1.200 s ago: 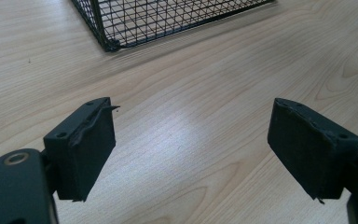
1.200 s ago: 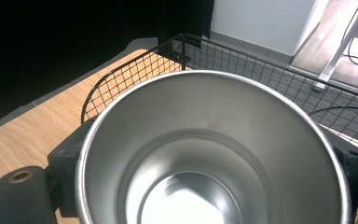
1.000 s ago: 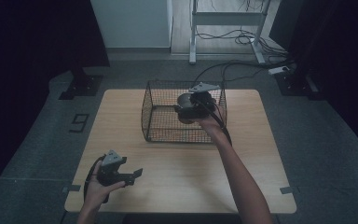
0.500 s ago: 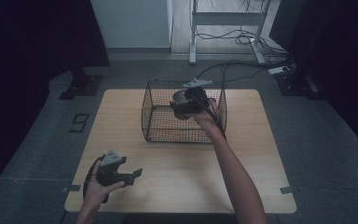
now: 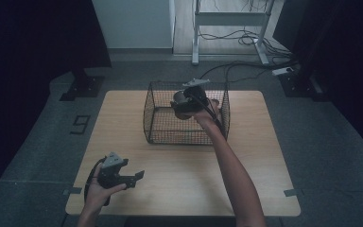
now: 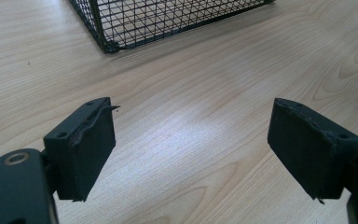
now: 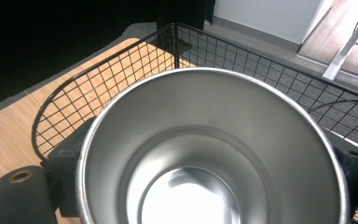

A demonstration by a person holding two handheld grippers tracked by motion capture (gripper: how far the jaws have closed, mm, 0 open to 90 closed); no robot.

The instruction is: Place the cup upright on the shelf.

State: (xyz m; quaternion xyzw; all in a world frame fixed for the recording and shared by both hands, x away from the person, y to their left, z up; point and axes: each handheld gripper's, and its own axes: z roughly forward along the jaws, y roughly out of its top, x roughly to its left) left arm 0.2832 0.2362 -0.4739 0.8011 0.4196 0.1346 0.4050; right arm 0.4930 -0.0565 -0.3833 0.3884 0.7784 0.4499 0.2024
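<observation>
We've got the steel cup (image 7: pixel 214 149) clamped between the fingers of the right gripper (image 5: pixel 189 101), one black pad on each side of its wall, mouth turned straight at that gripper's own camera and nothing inside it but bare metal. From the high view the cup hangs over the wire basket (image 5: pixel 163 135), toward its 1 o'clock corner, above the rim and not yet down on the mesh floor, which looks bare as far as we can see. So the drop lies below and a touch toward 7 o'clock. Our left gripper (image 5: pixel 123 176) sits well apart at the counter's (image 5: pixel 179 189) 7 o'clock edge, fingers (image 6: pixel 81 149) spread wide, holding nothing
</observation>
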